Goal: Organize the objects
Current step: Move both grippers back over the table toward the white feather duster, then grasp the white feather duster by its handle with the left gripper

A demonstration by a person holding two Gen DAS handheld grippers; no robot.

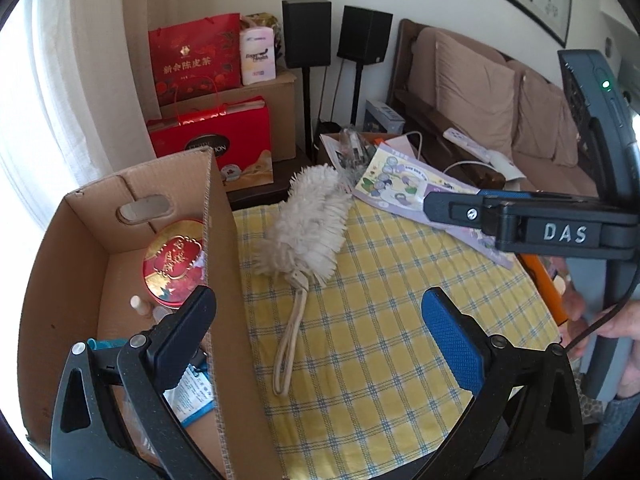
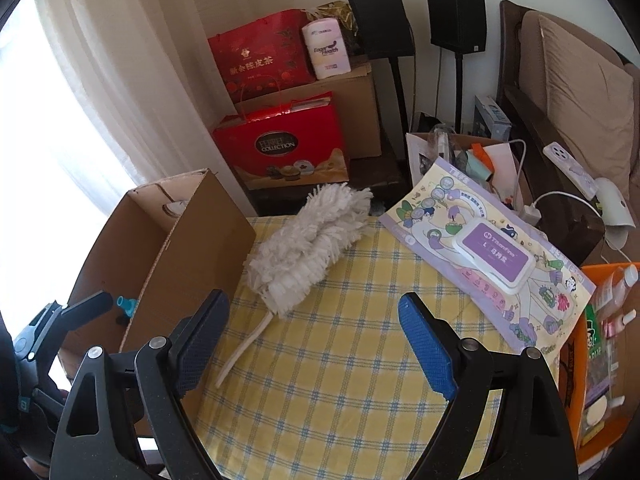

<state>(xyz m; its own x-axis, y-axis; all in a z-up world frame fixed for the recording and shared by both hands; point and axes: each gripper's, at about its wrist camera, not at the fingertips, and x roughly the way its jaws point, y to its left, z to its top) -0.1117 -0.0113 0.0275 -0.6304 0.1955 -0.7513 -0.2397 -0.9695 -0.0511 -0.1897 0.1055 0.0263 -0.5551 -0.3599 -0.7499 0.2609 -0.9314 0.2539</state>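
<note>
A white fluffy duster (image 1: 308, 220) (image 2: 308, 240) lies on the yellow checked tablecloth (image 1: 380, 320), its looped handle pointing toward me. My left gripper (image 1: 324, 324) is open and holds nothing; it hovers over the duster's handle and the cardboard box's right wall. My right gripper (image 2: 316, 332) is also open and holds nothing, above bare cloth just right of the handle. The cardboard box (image 1: 80, 248) (image 2: 180, 240) stands at the table's left with a red round tin (image 1: 172, 268) inside. A purple-lidded wipes pack (image 2: 492, 260) rests on the cloth's right side.
An orange box (image 2: 592, 360) with bottles sits at the right edge. Red gift bags (image 2: 280, 148) and black speakers (image 2: 380, 20) stand beyond the table. A sofa (image 1: 480, 92) is at the back right, with a cluttered open box (image 2: 460, 148) beside it.
</note>
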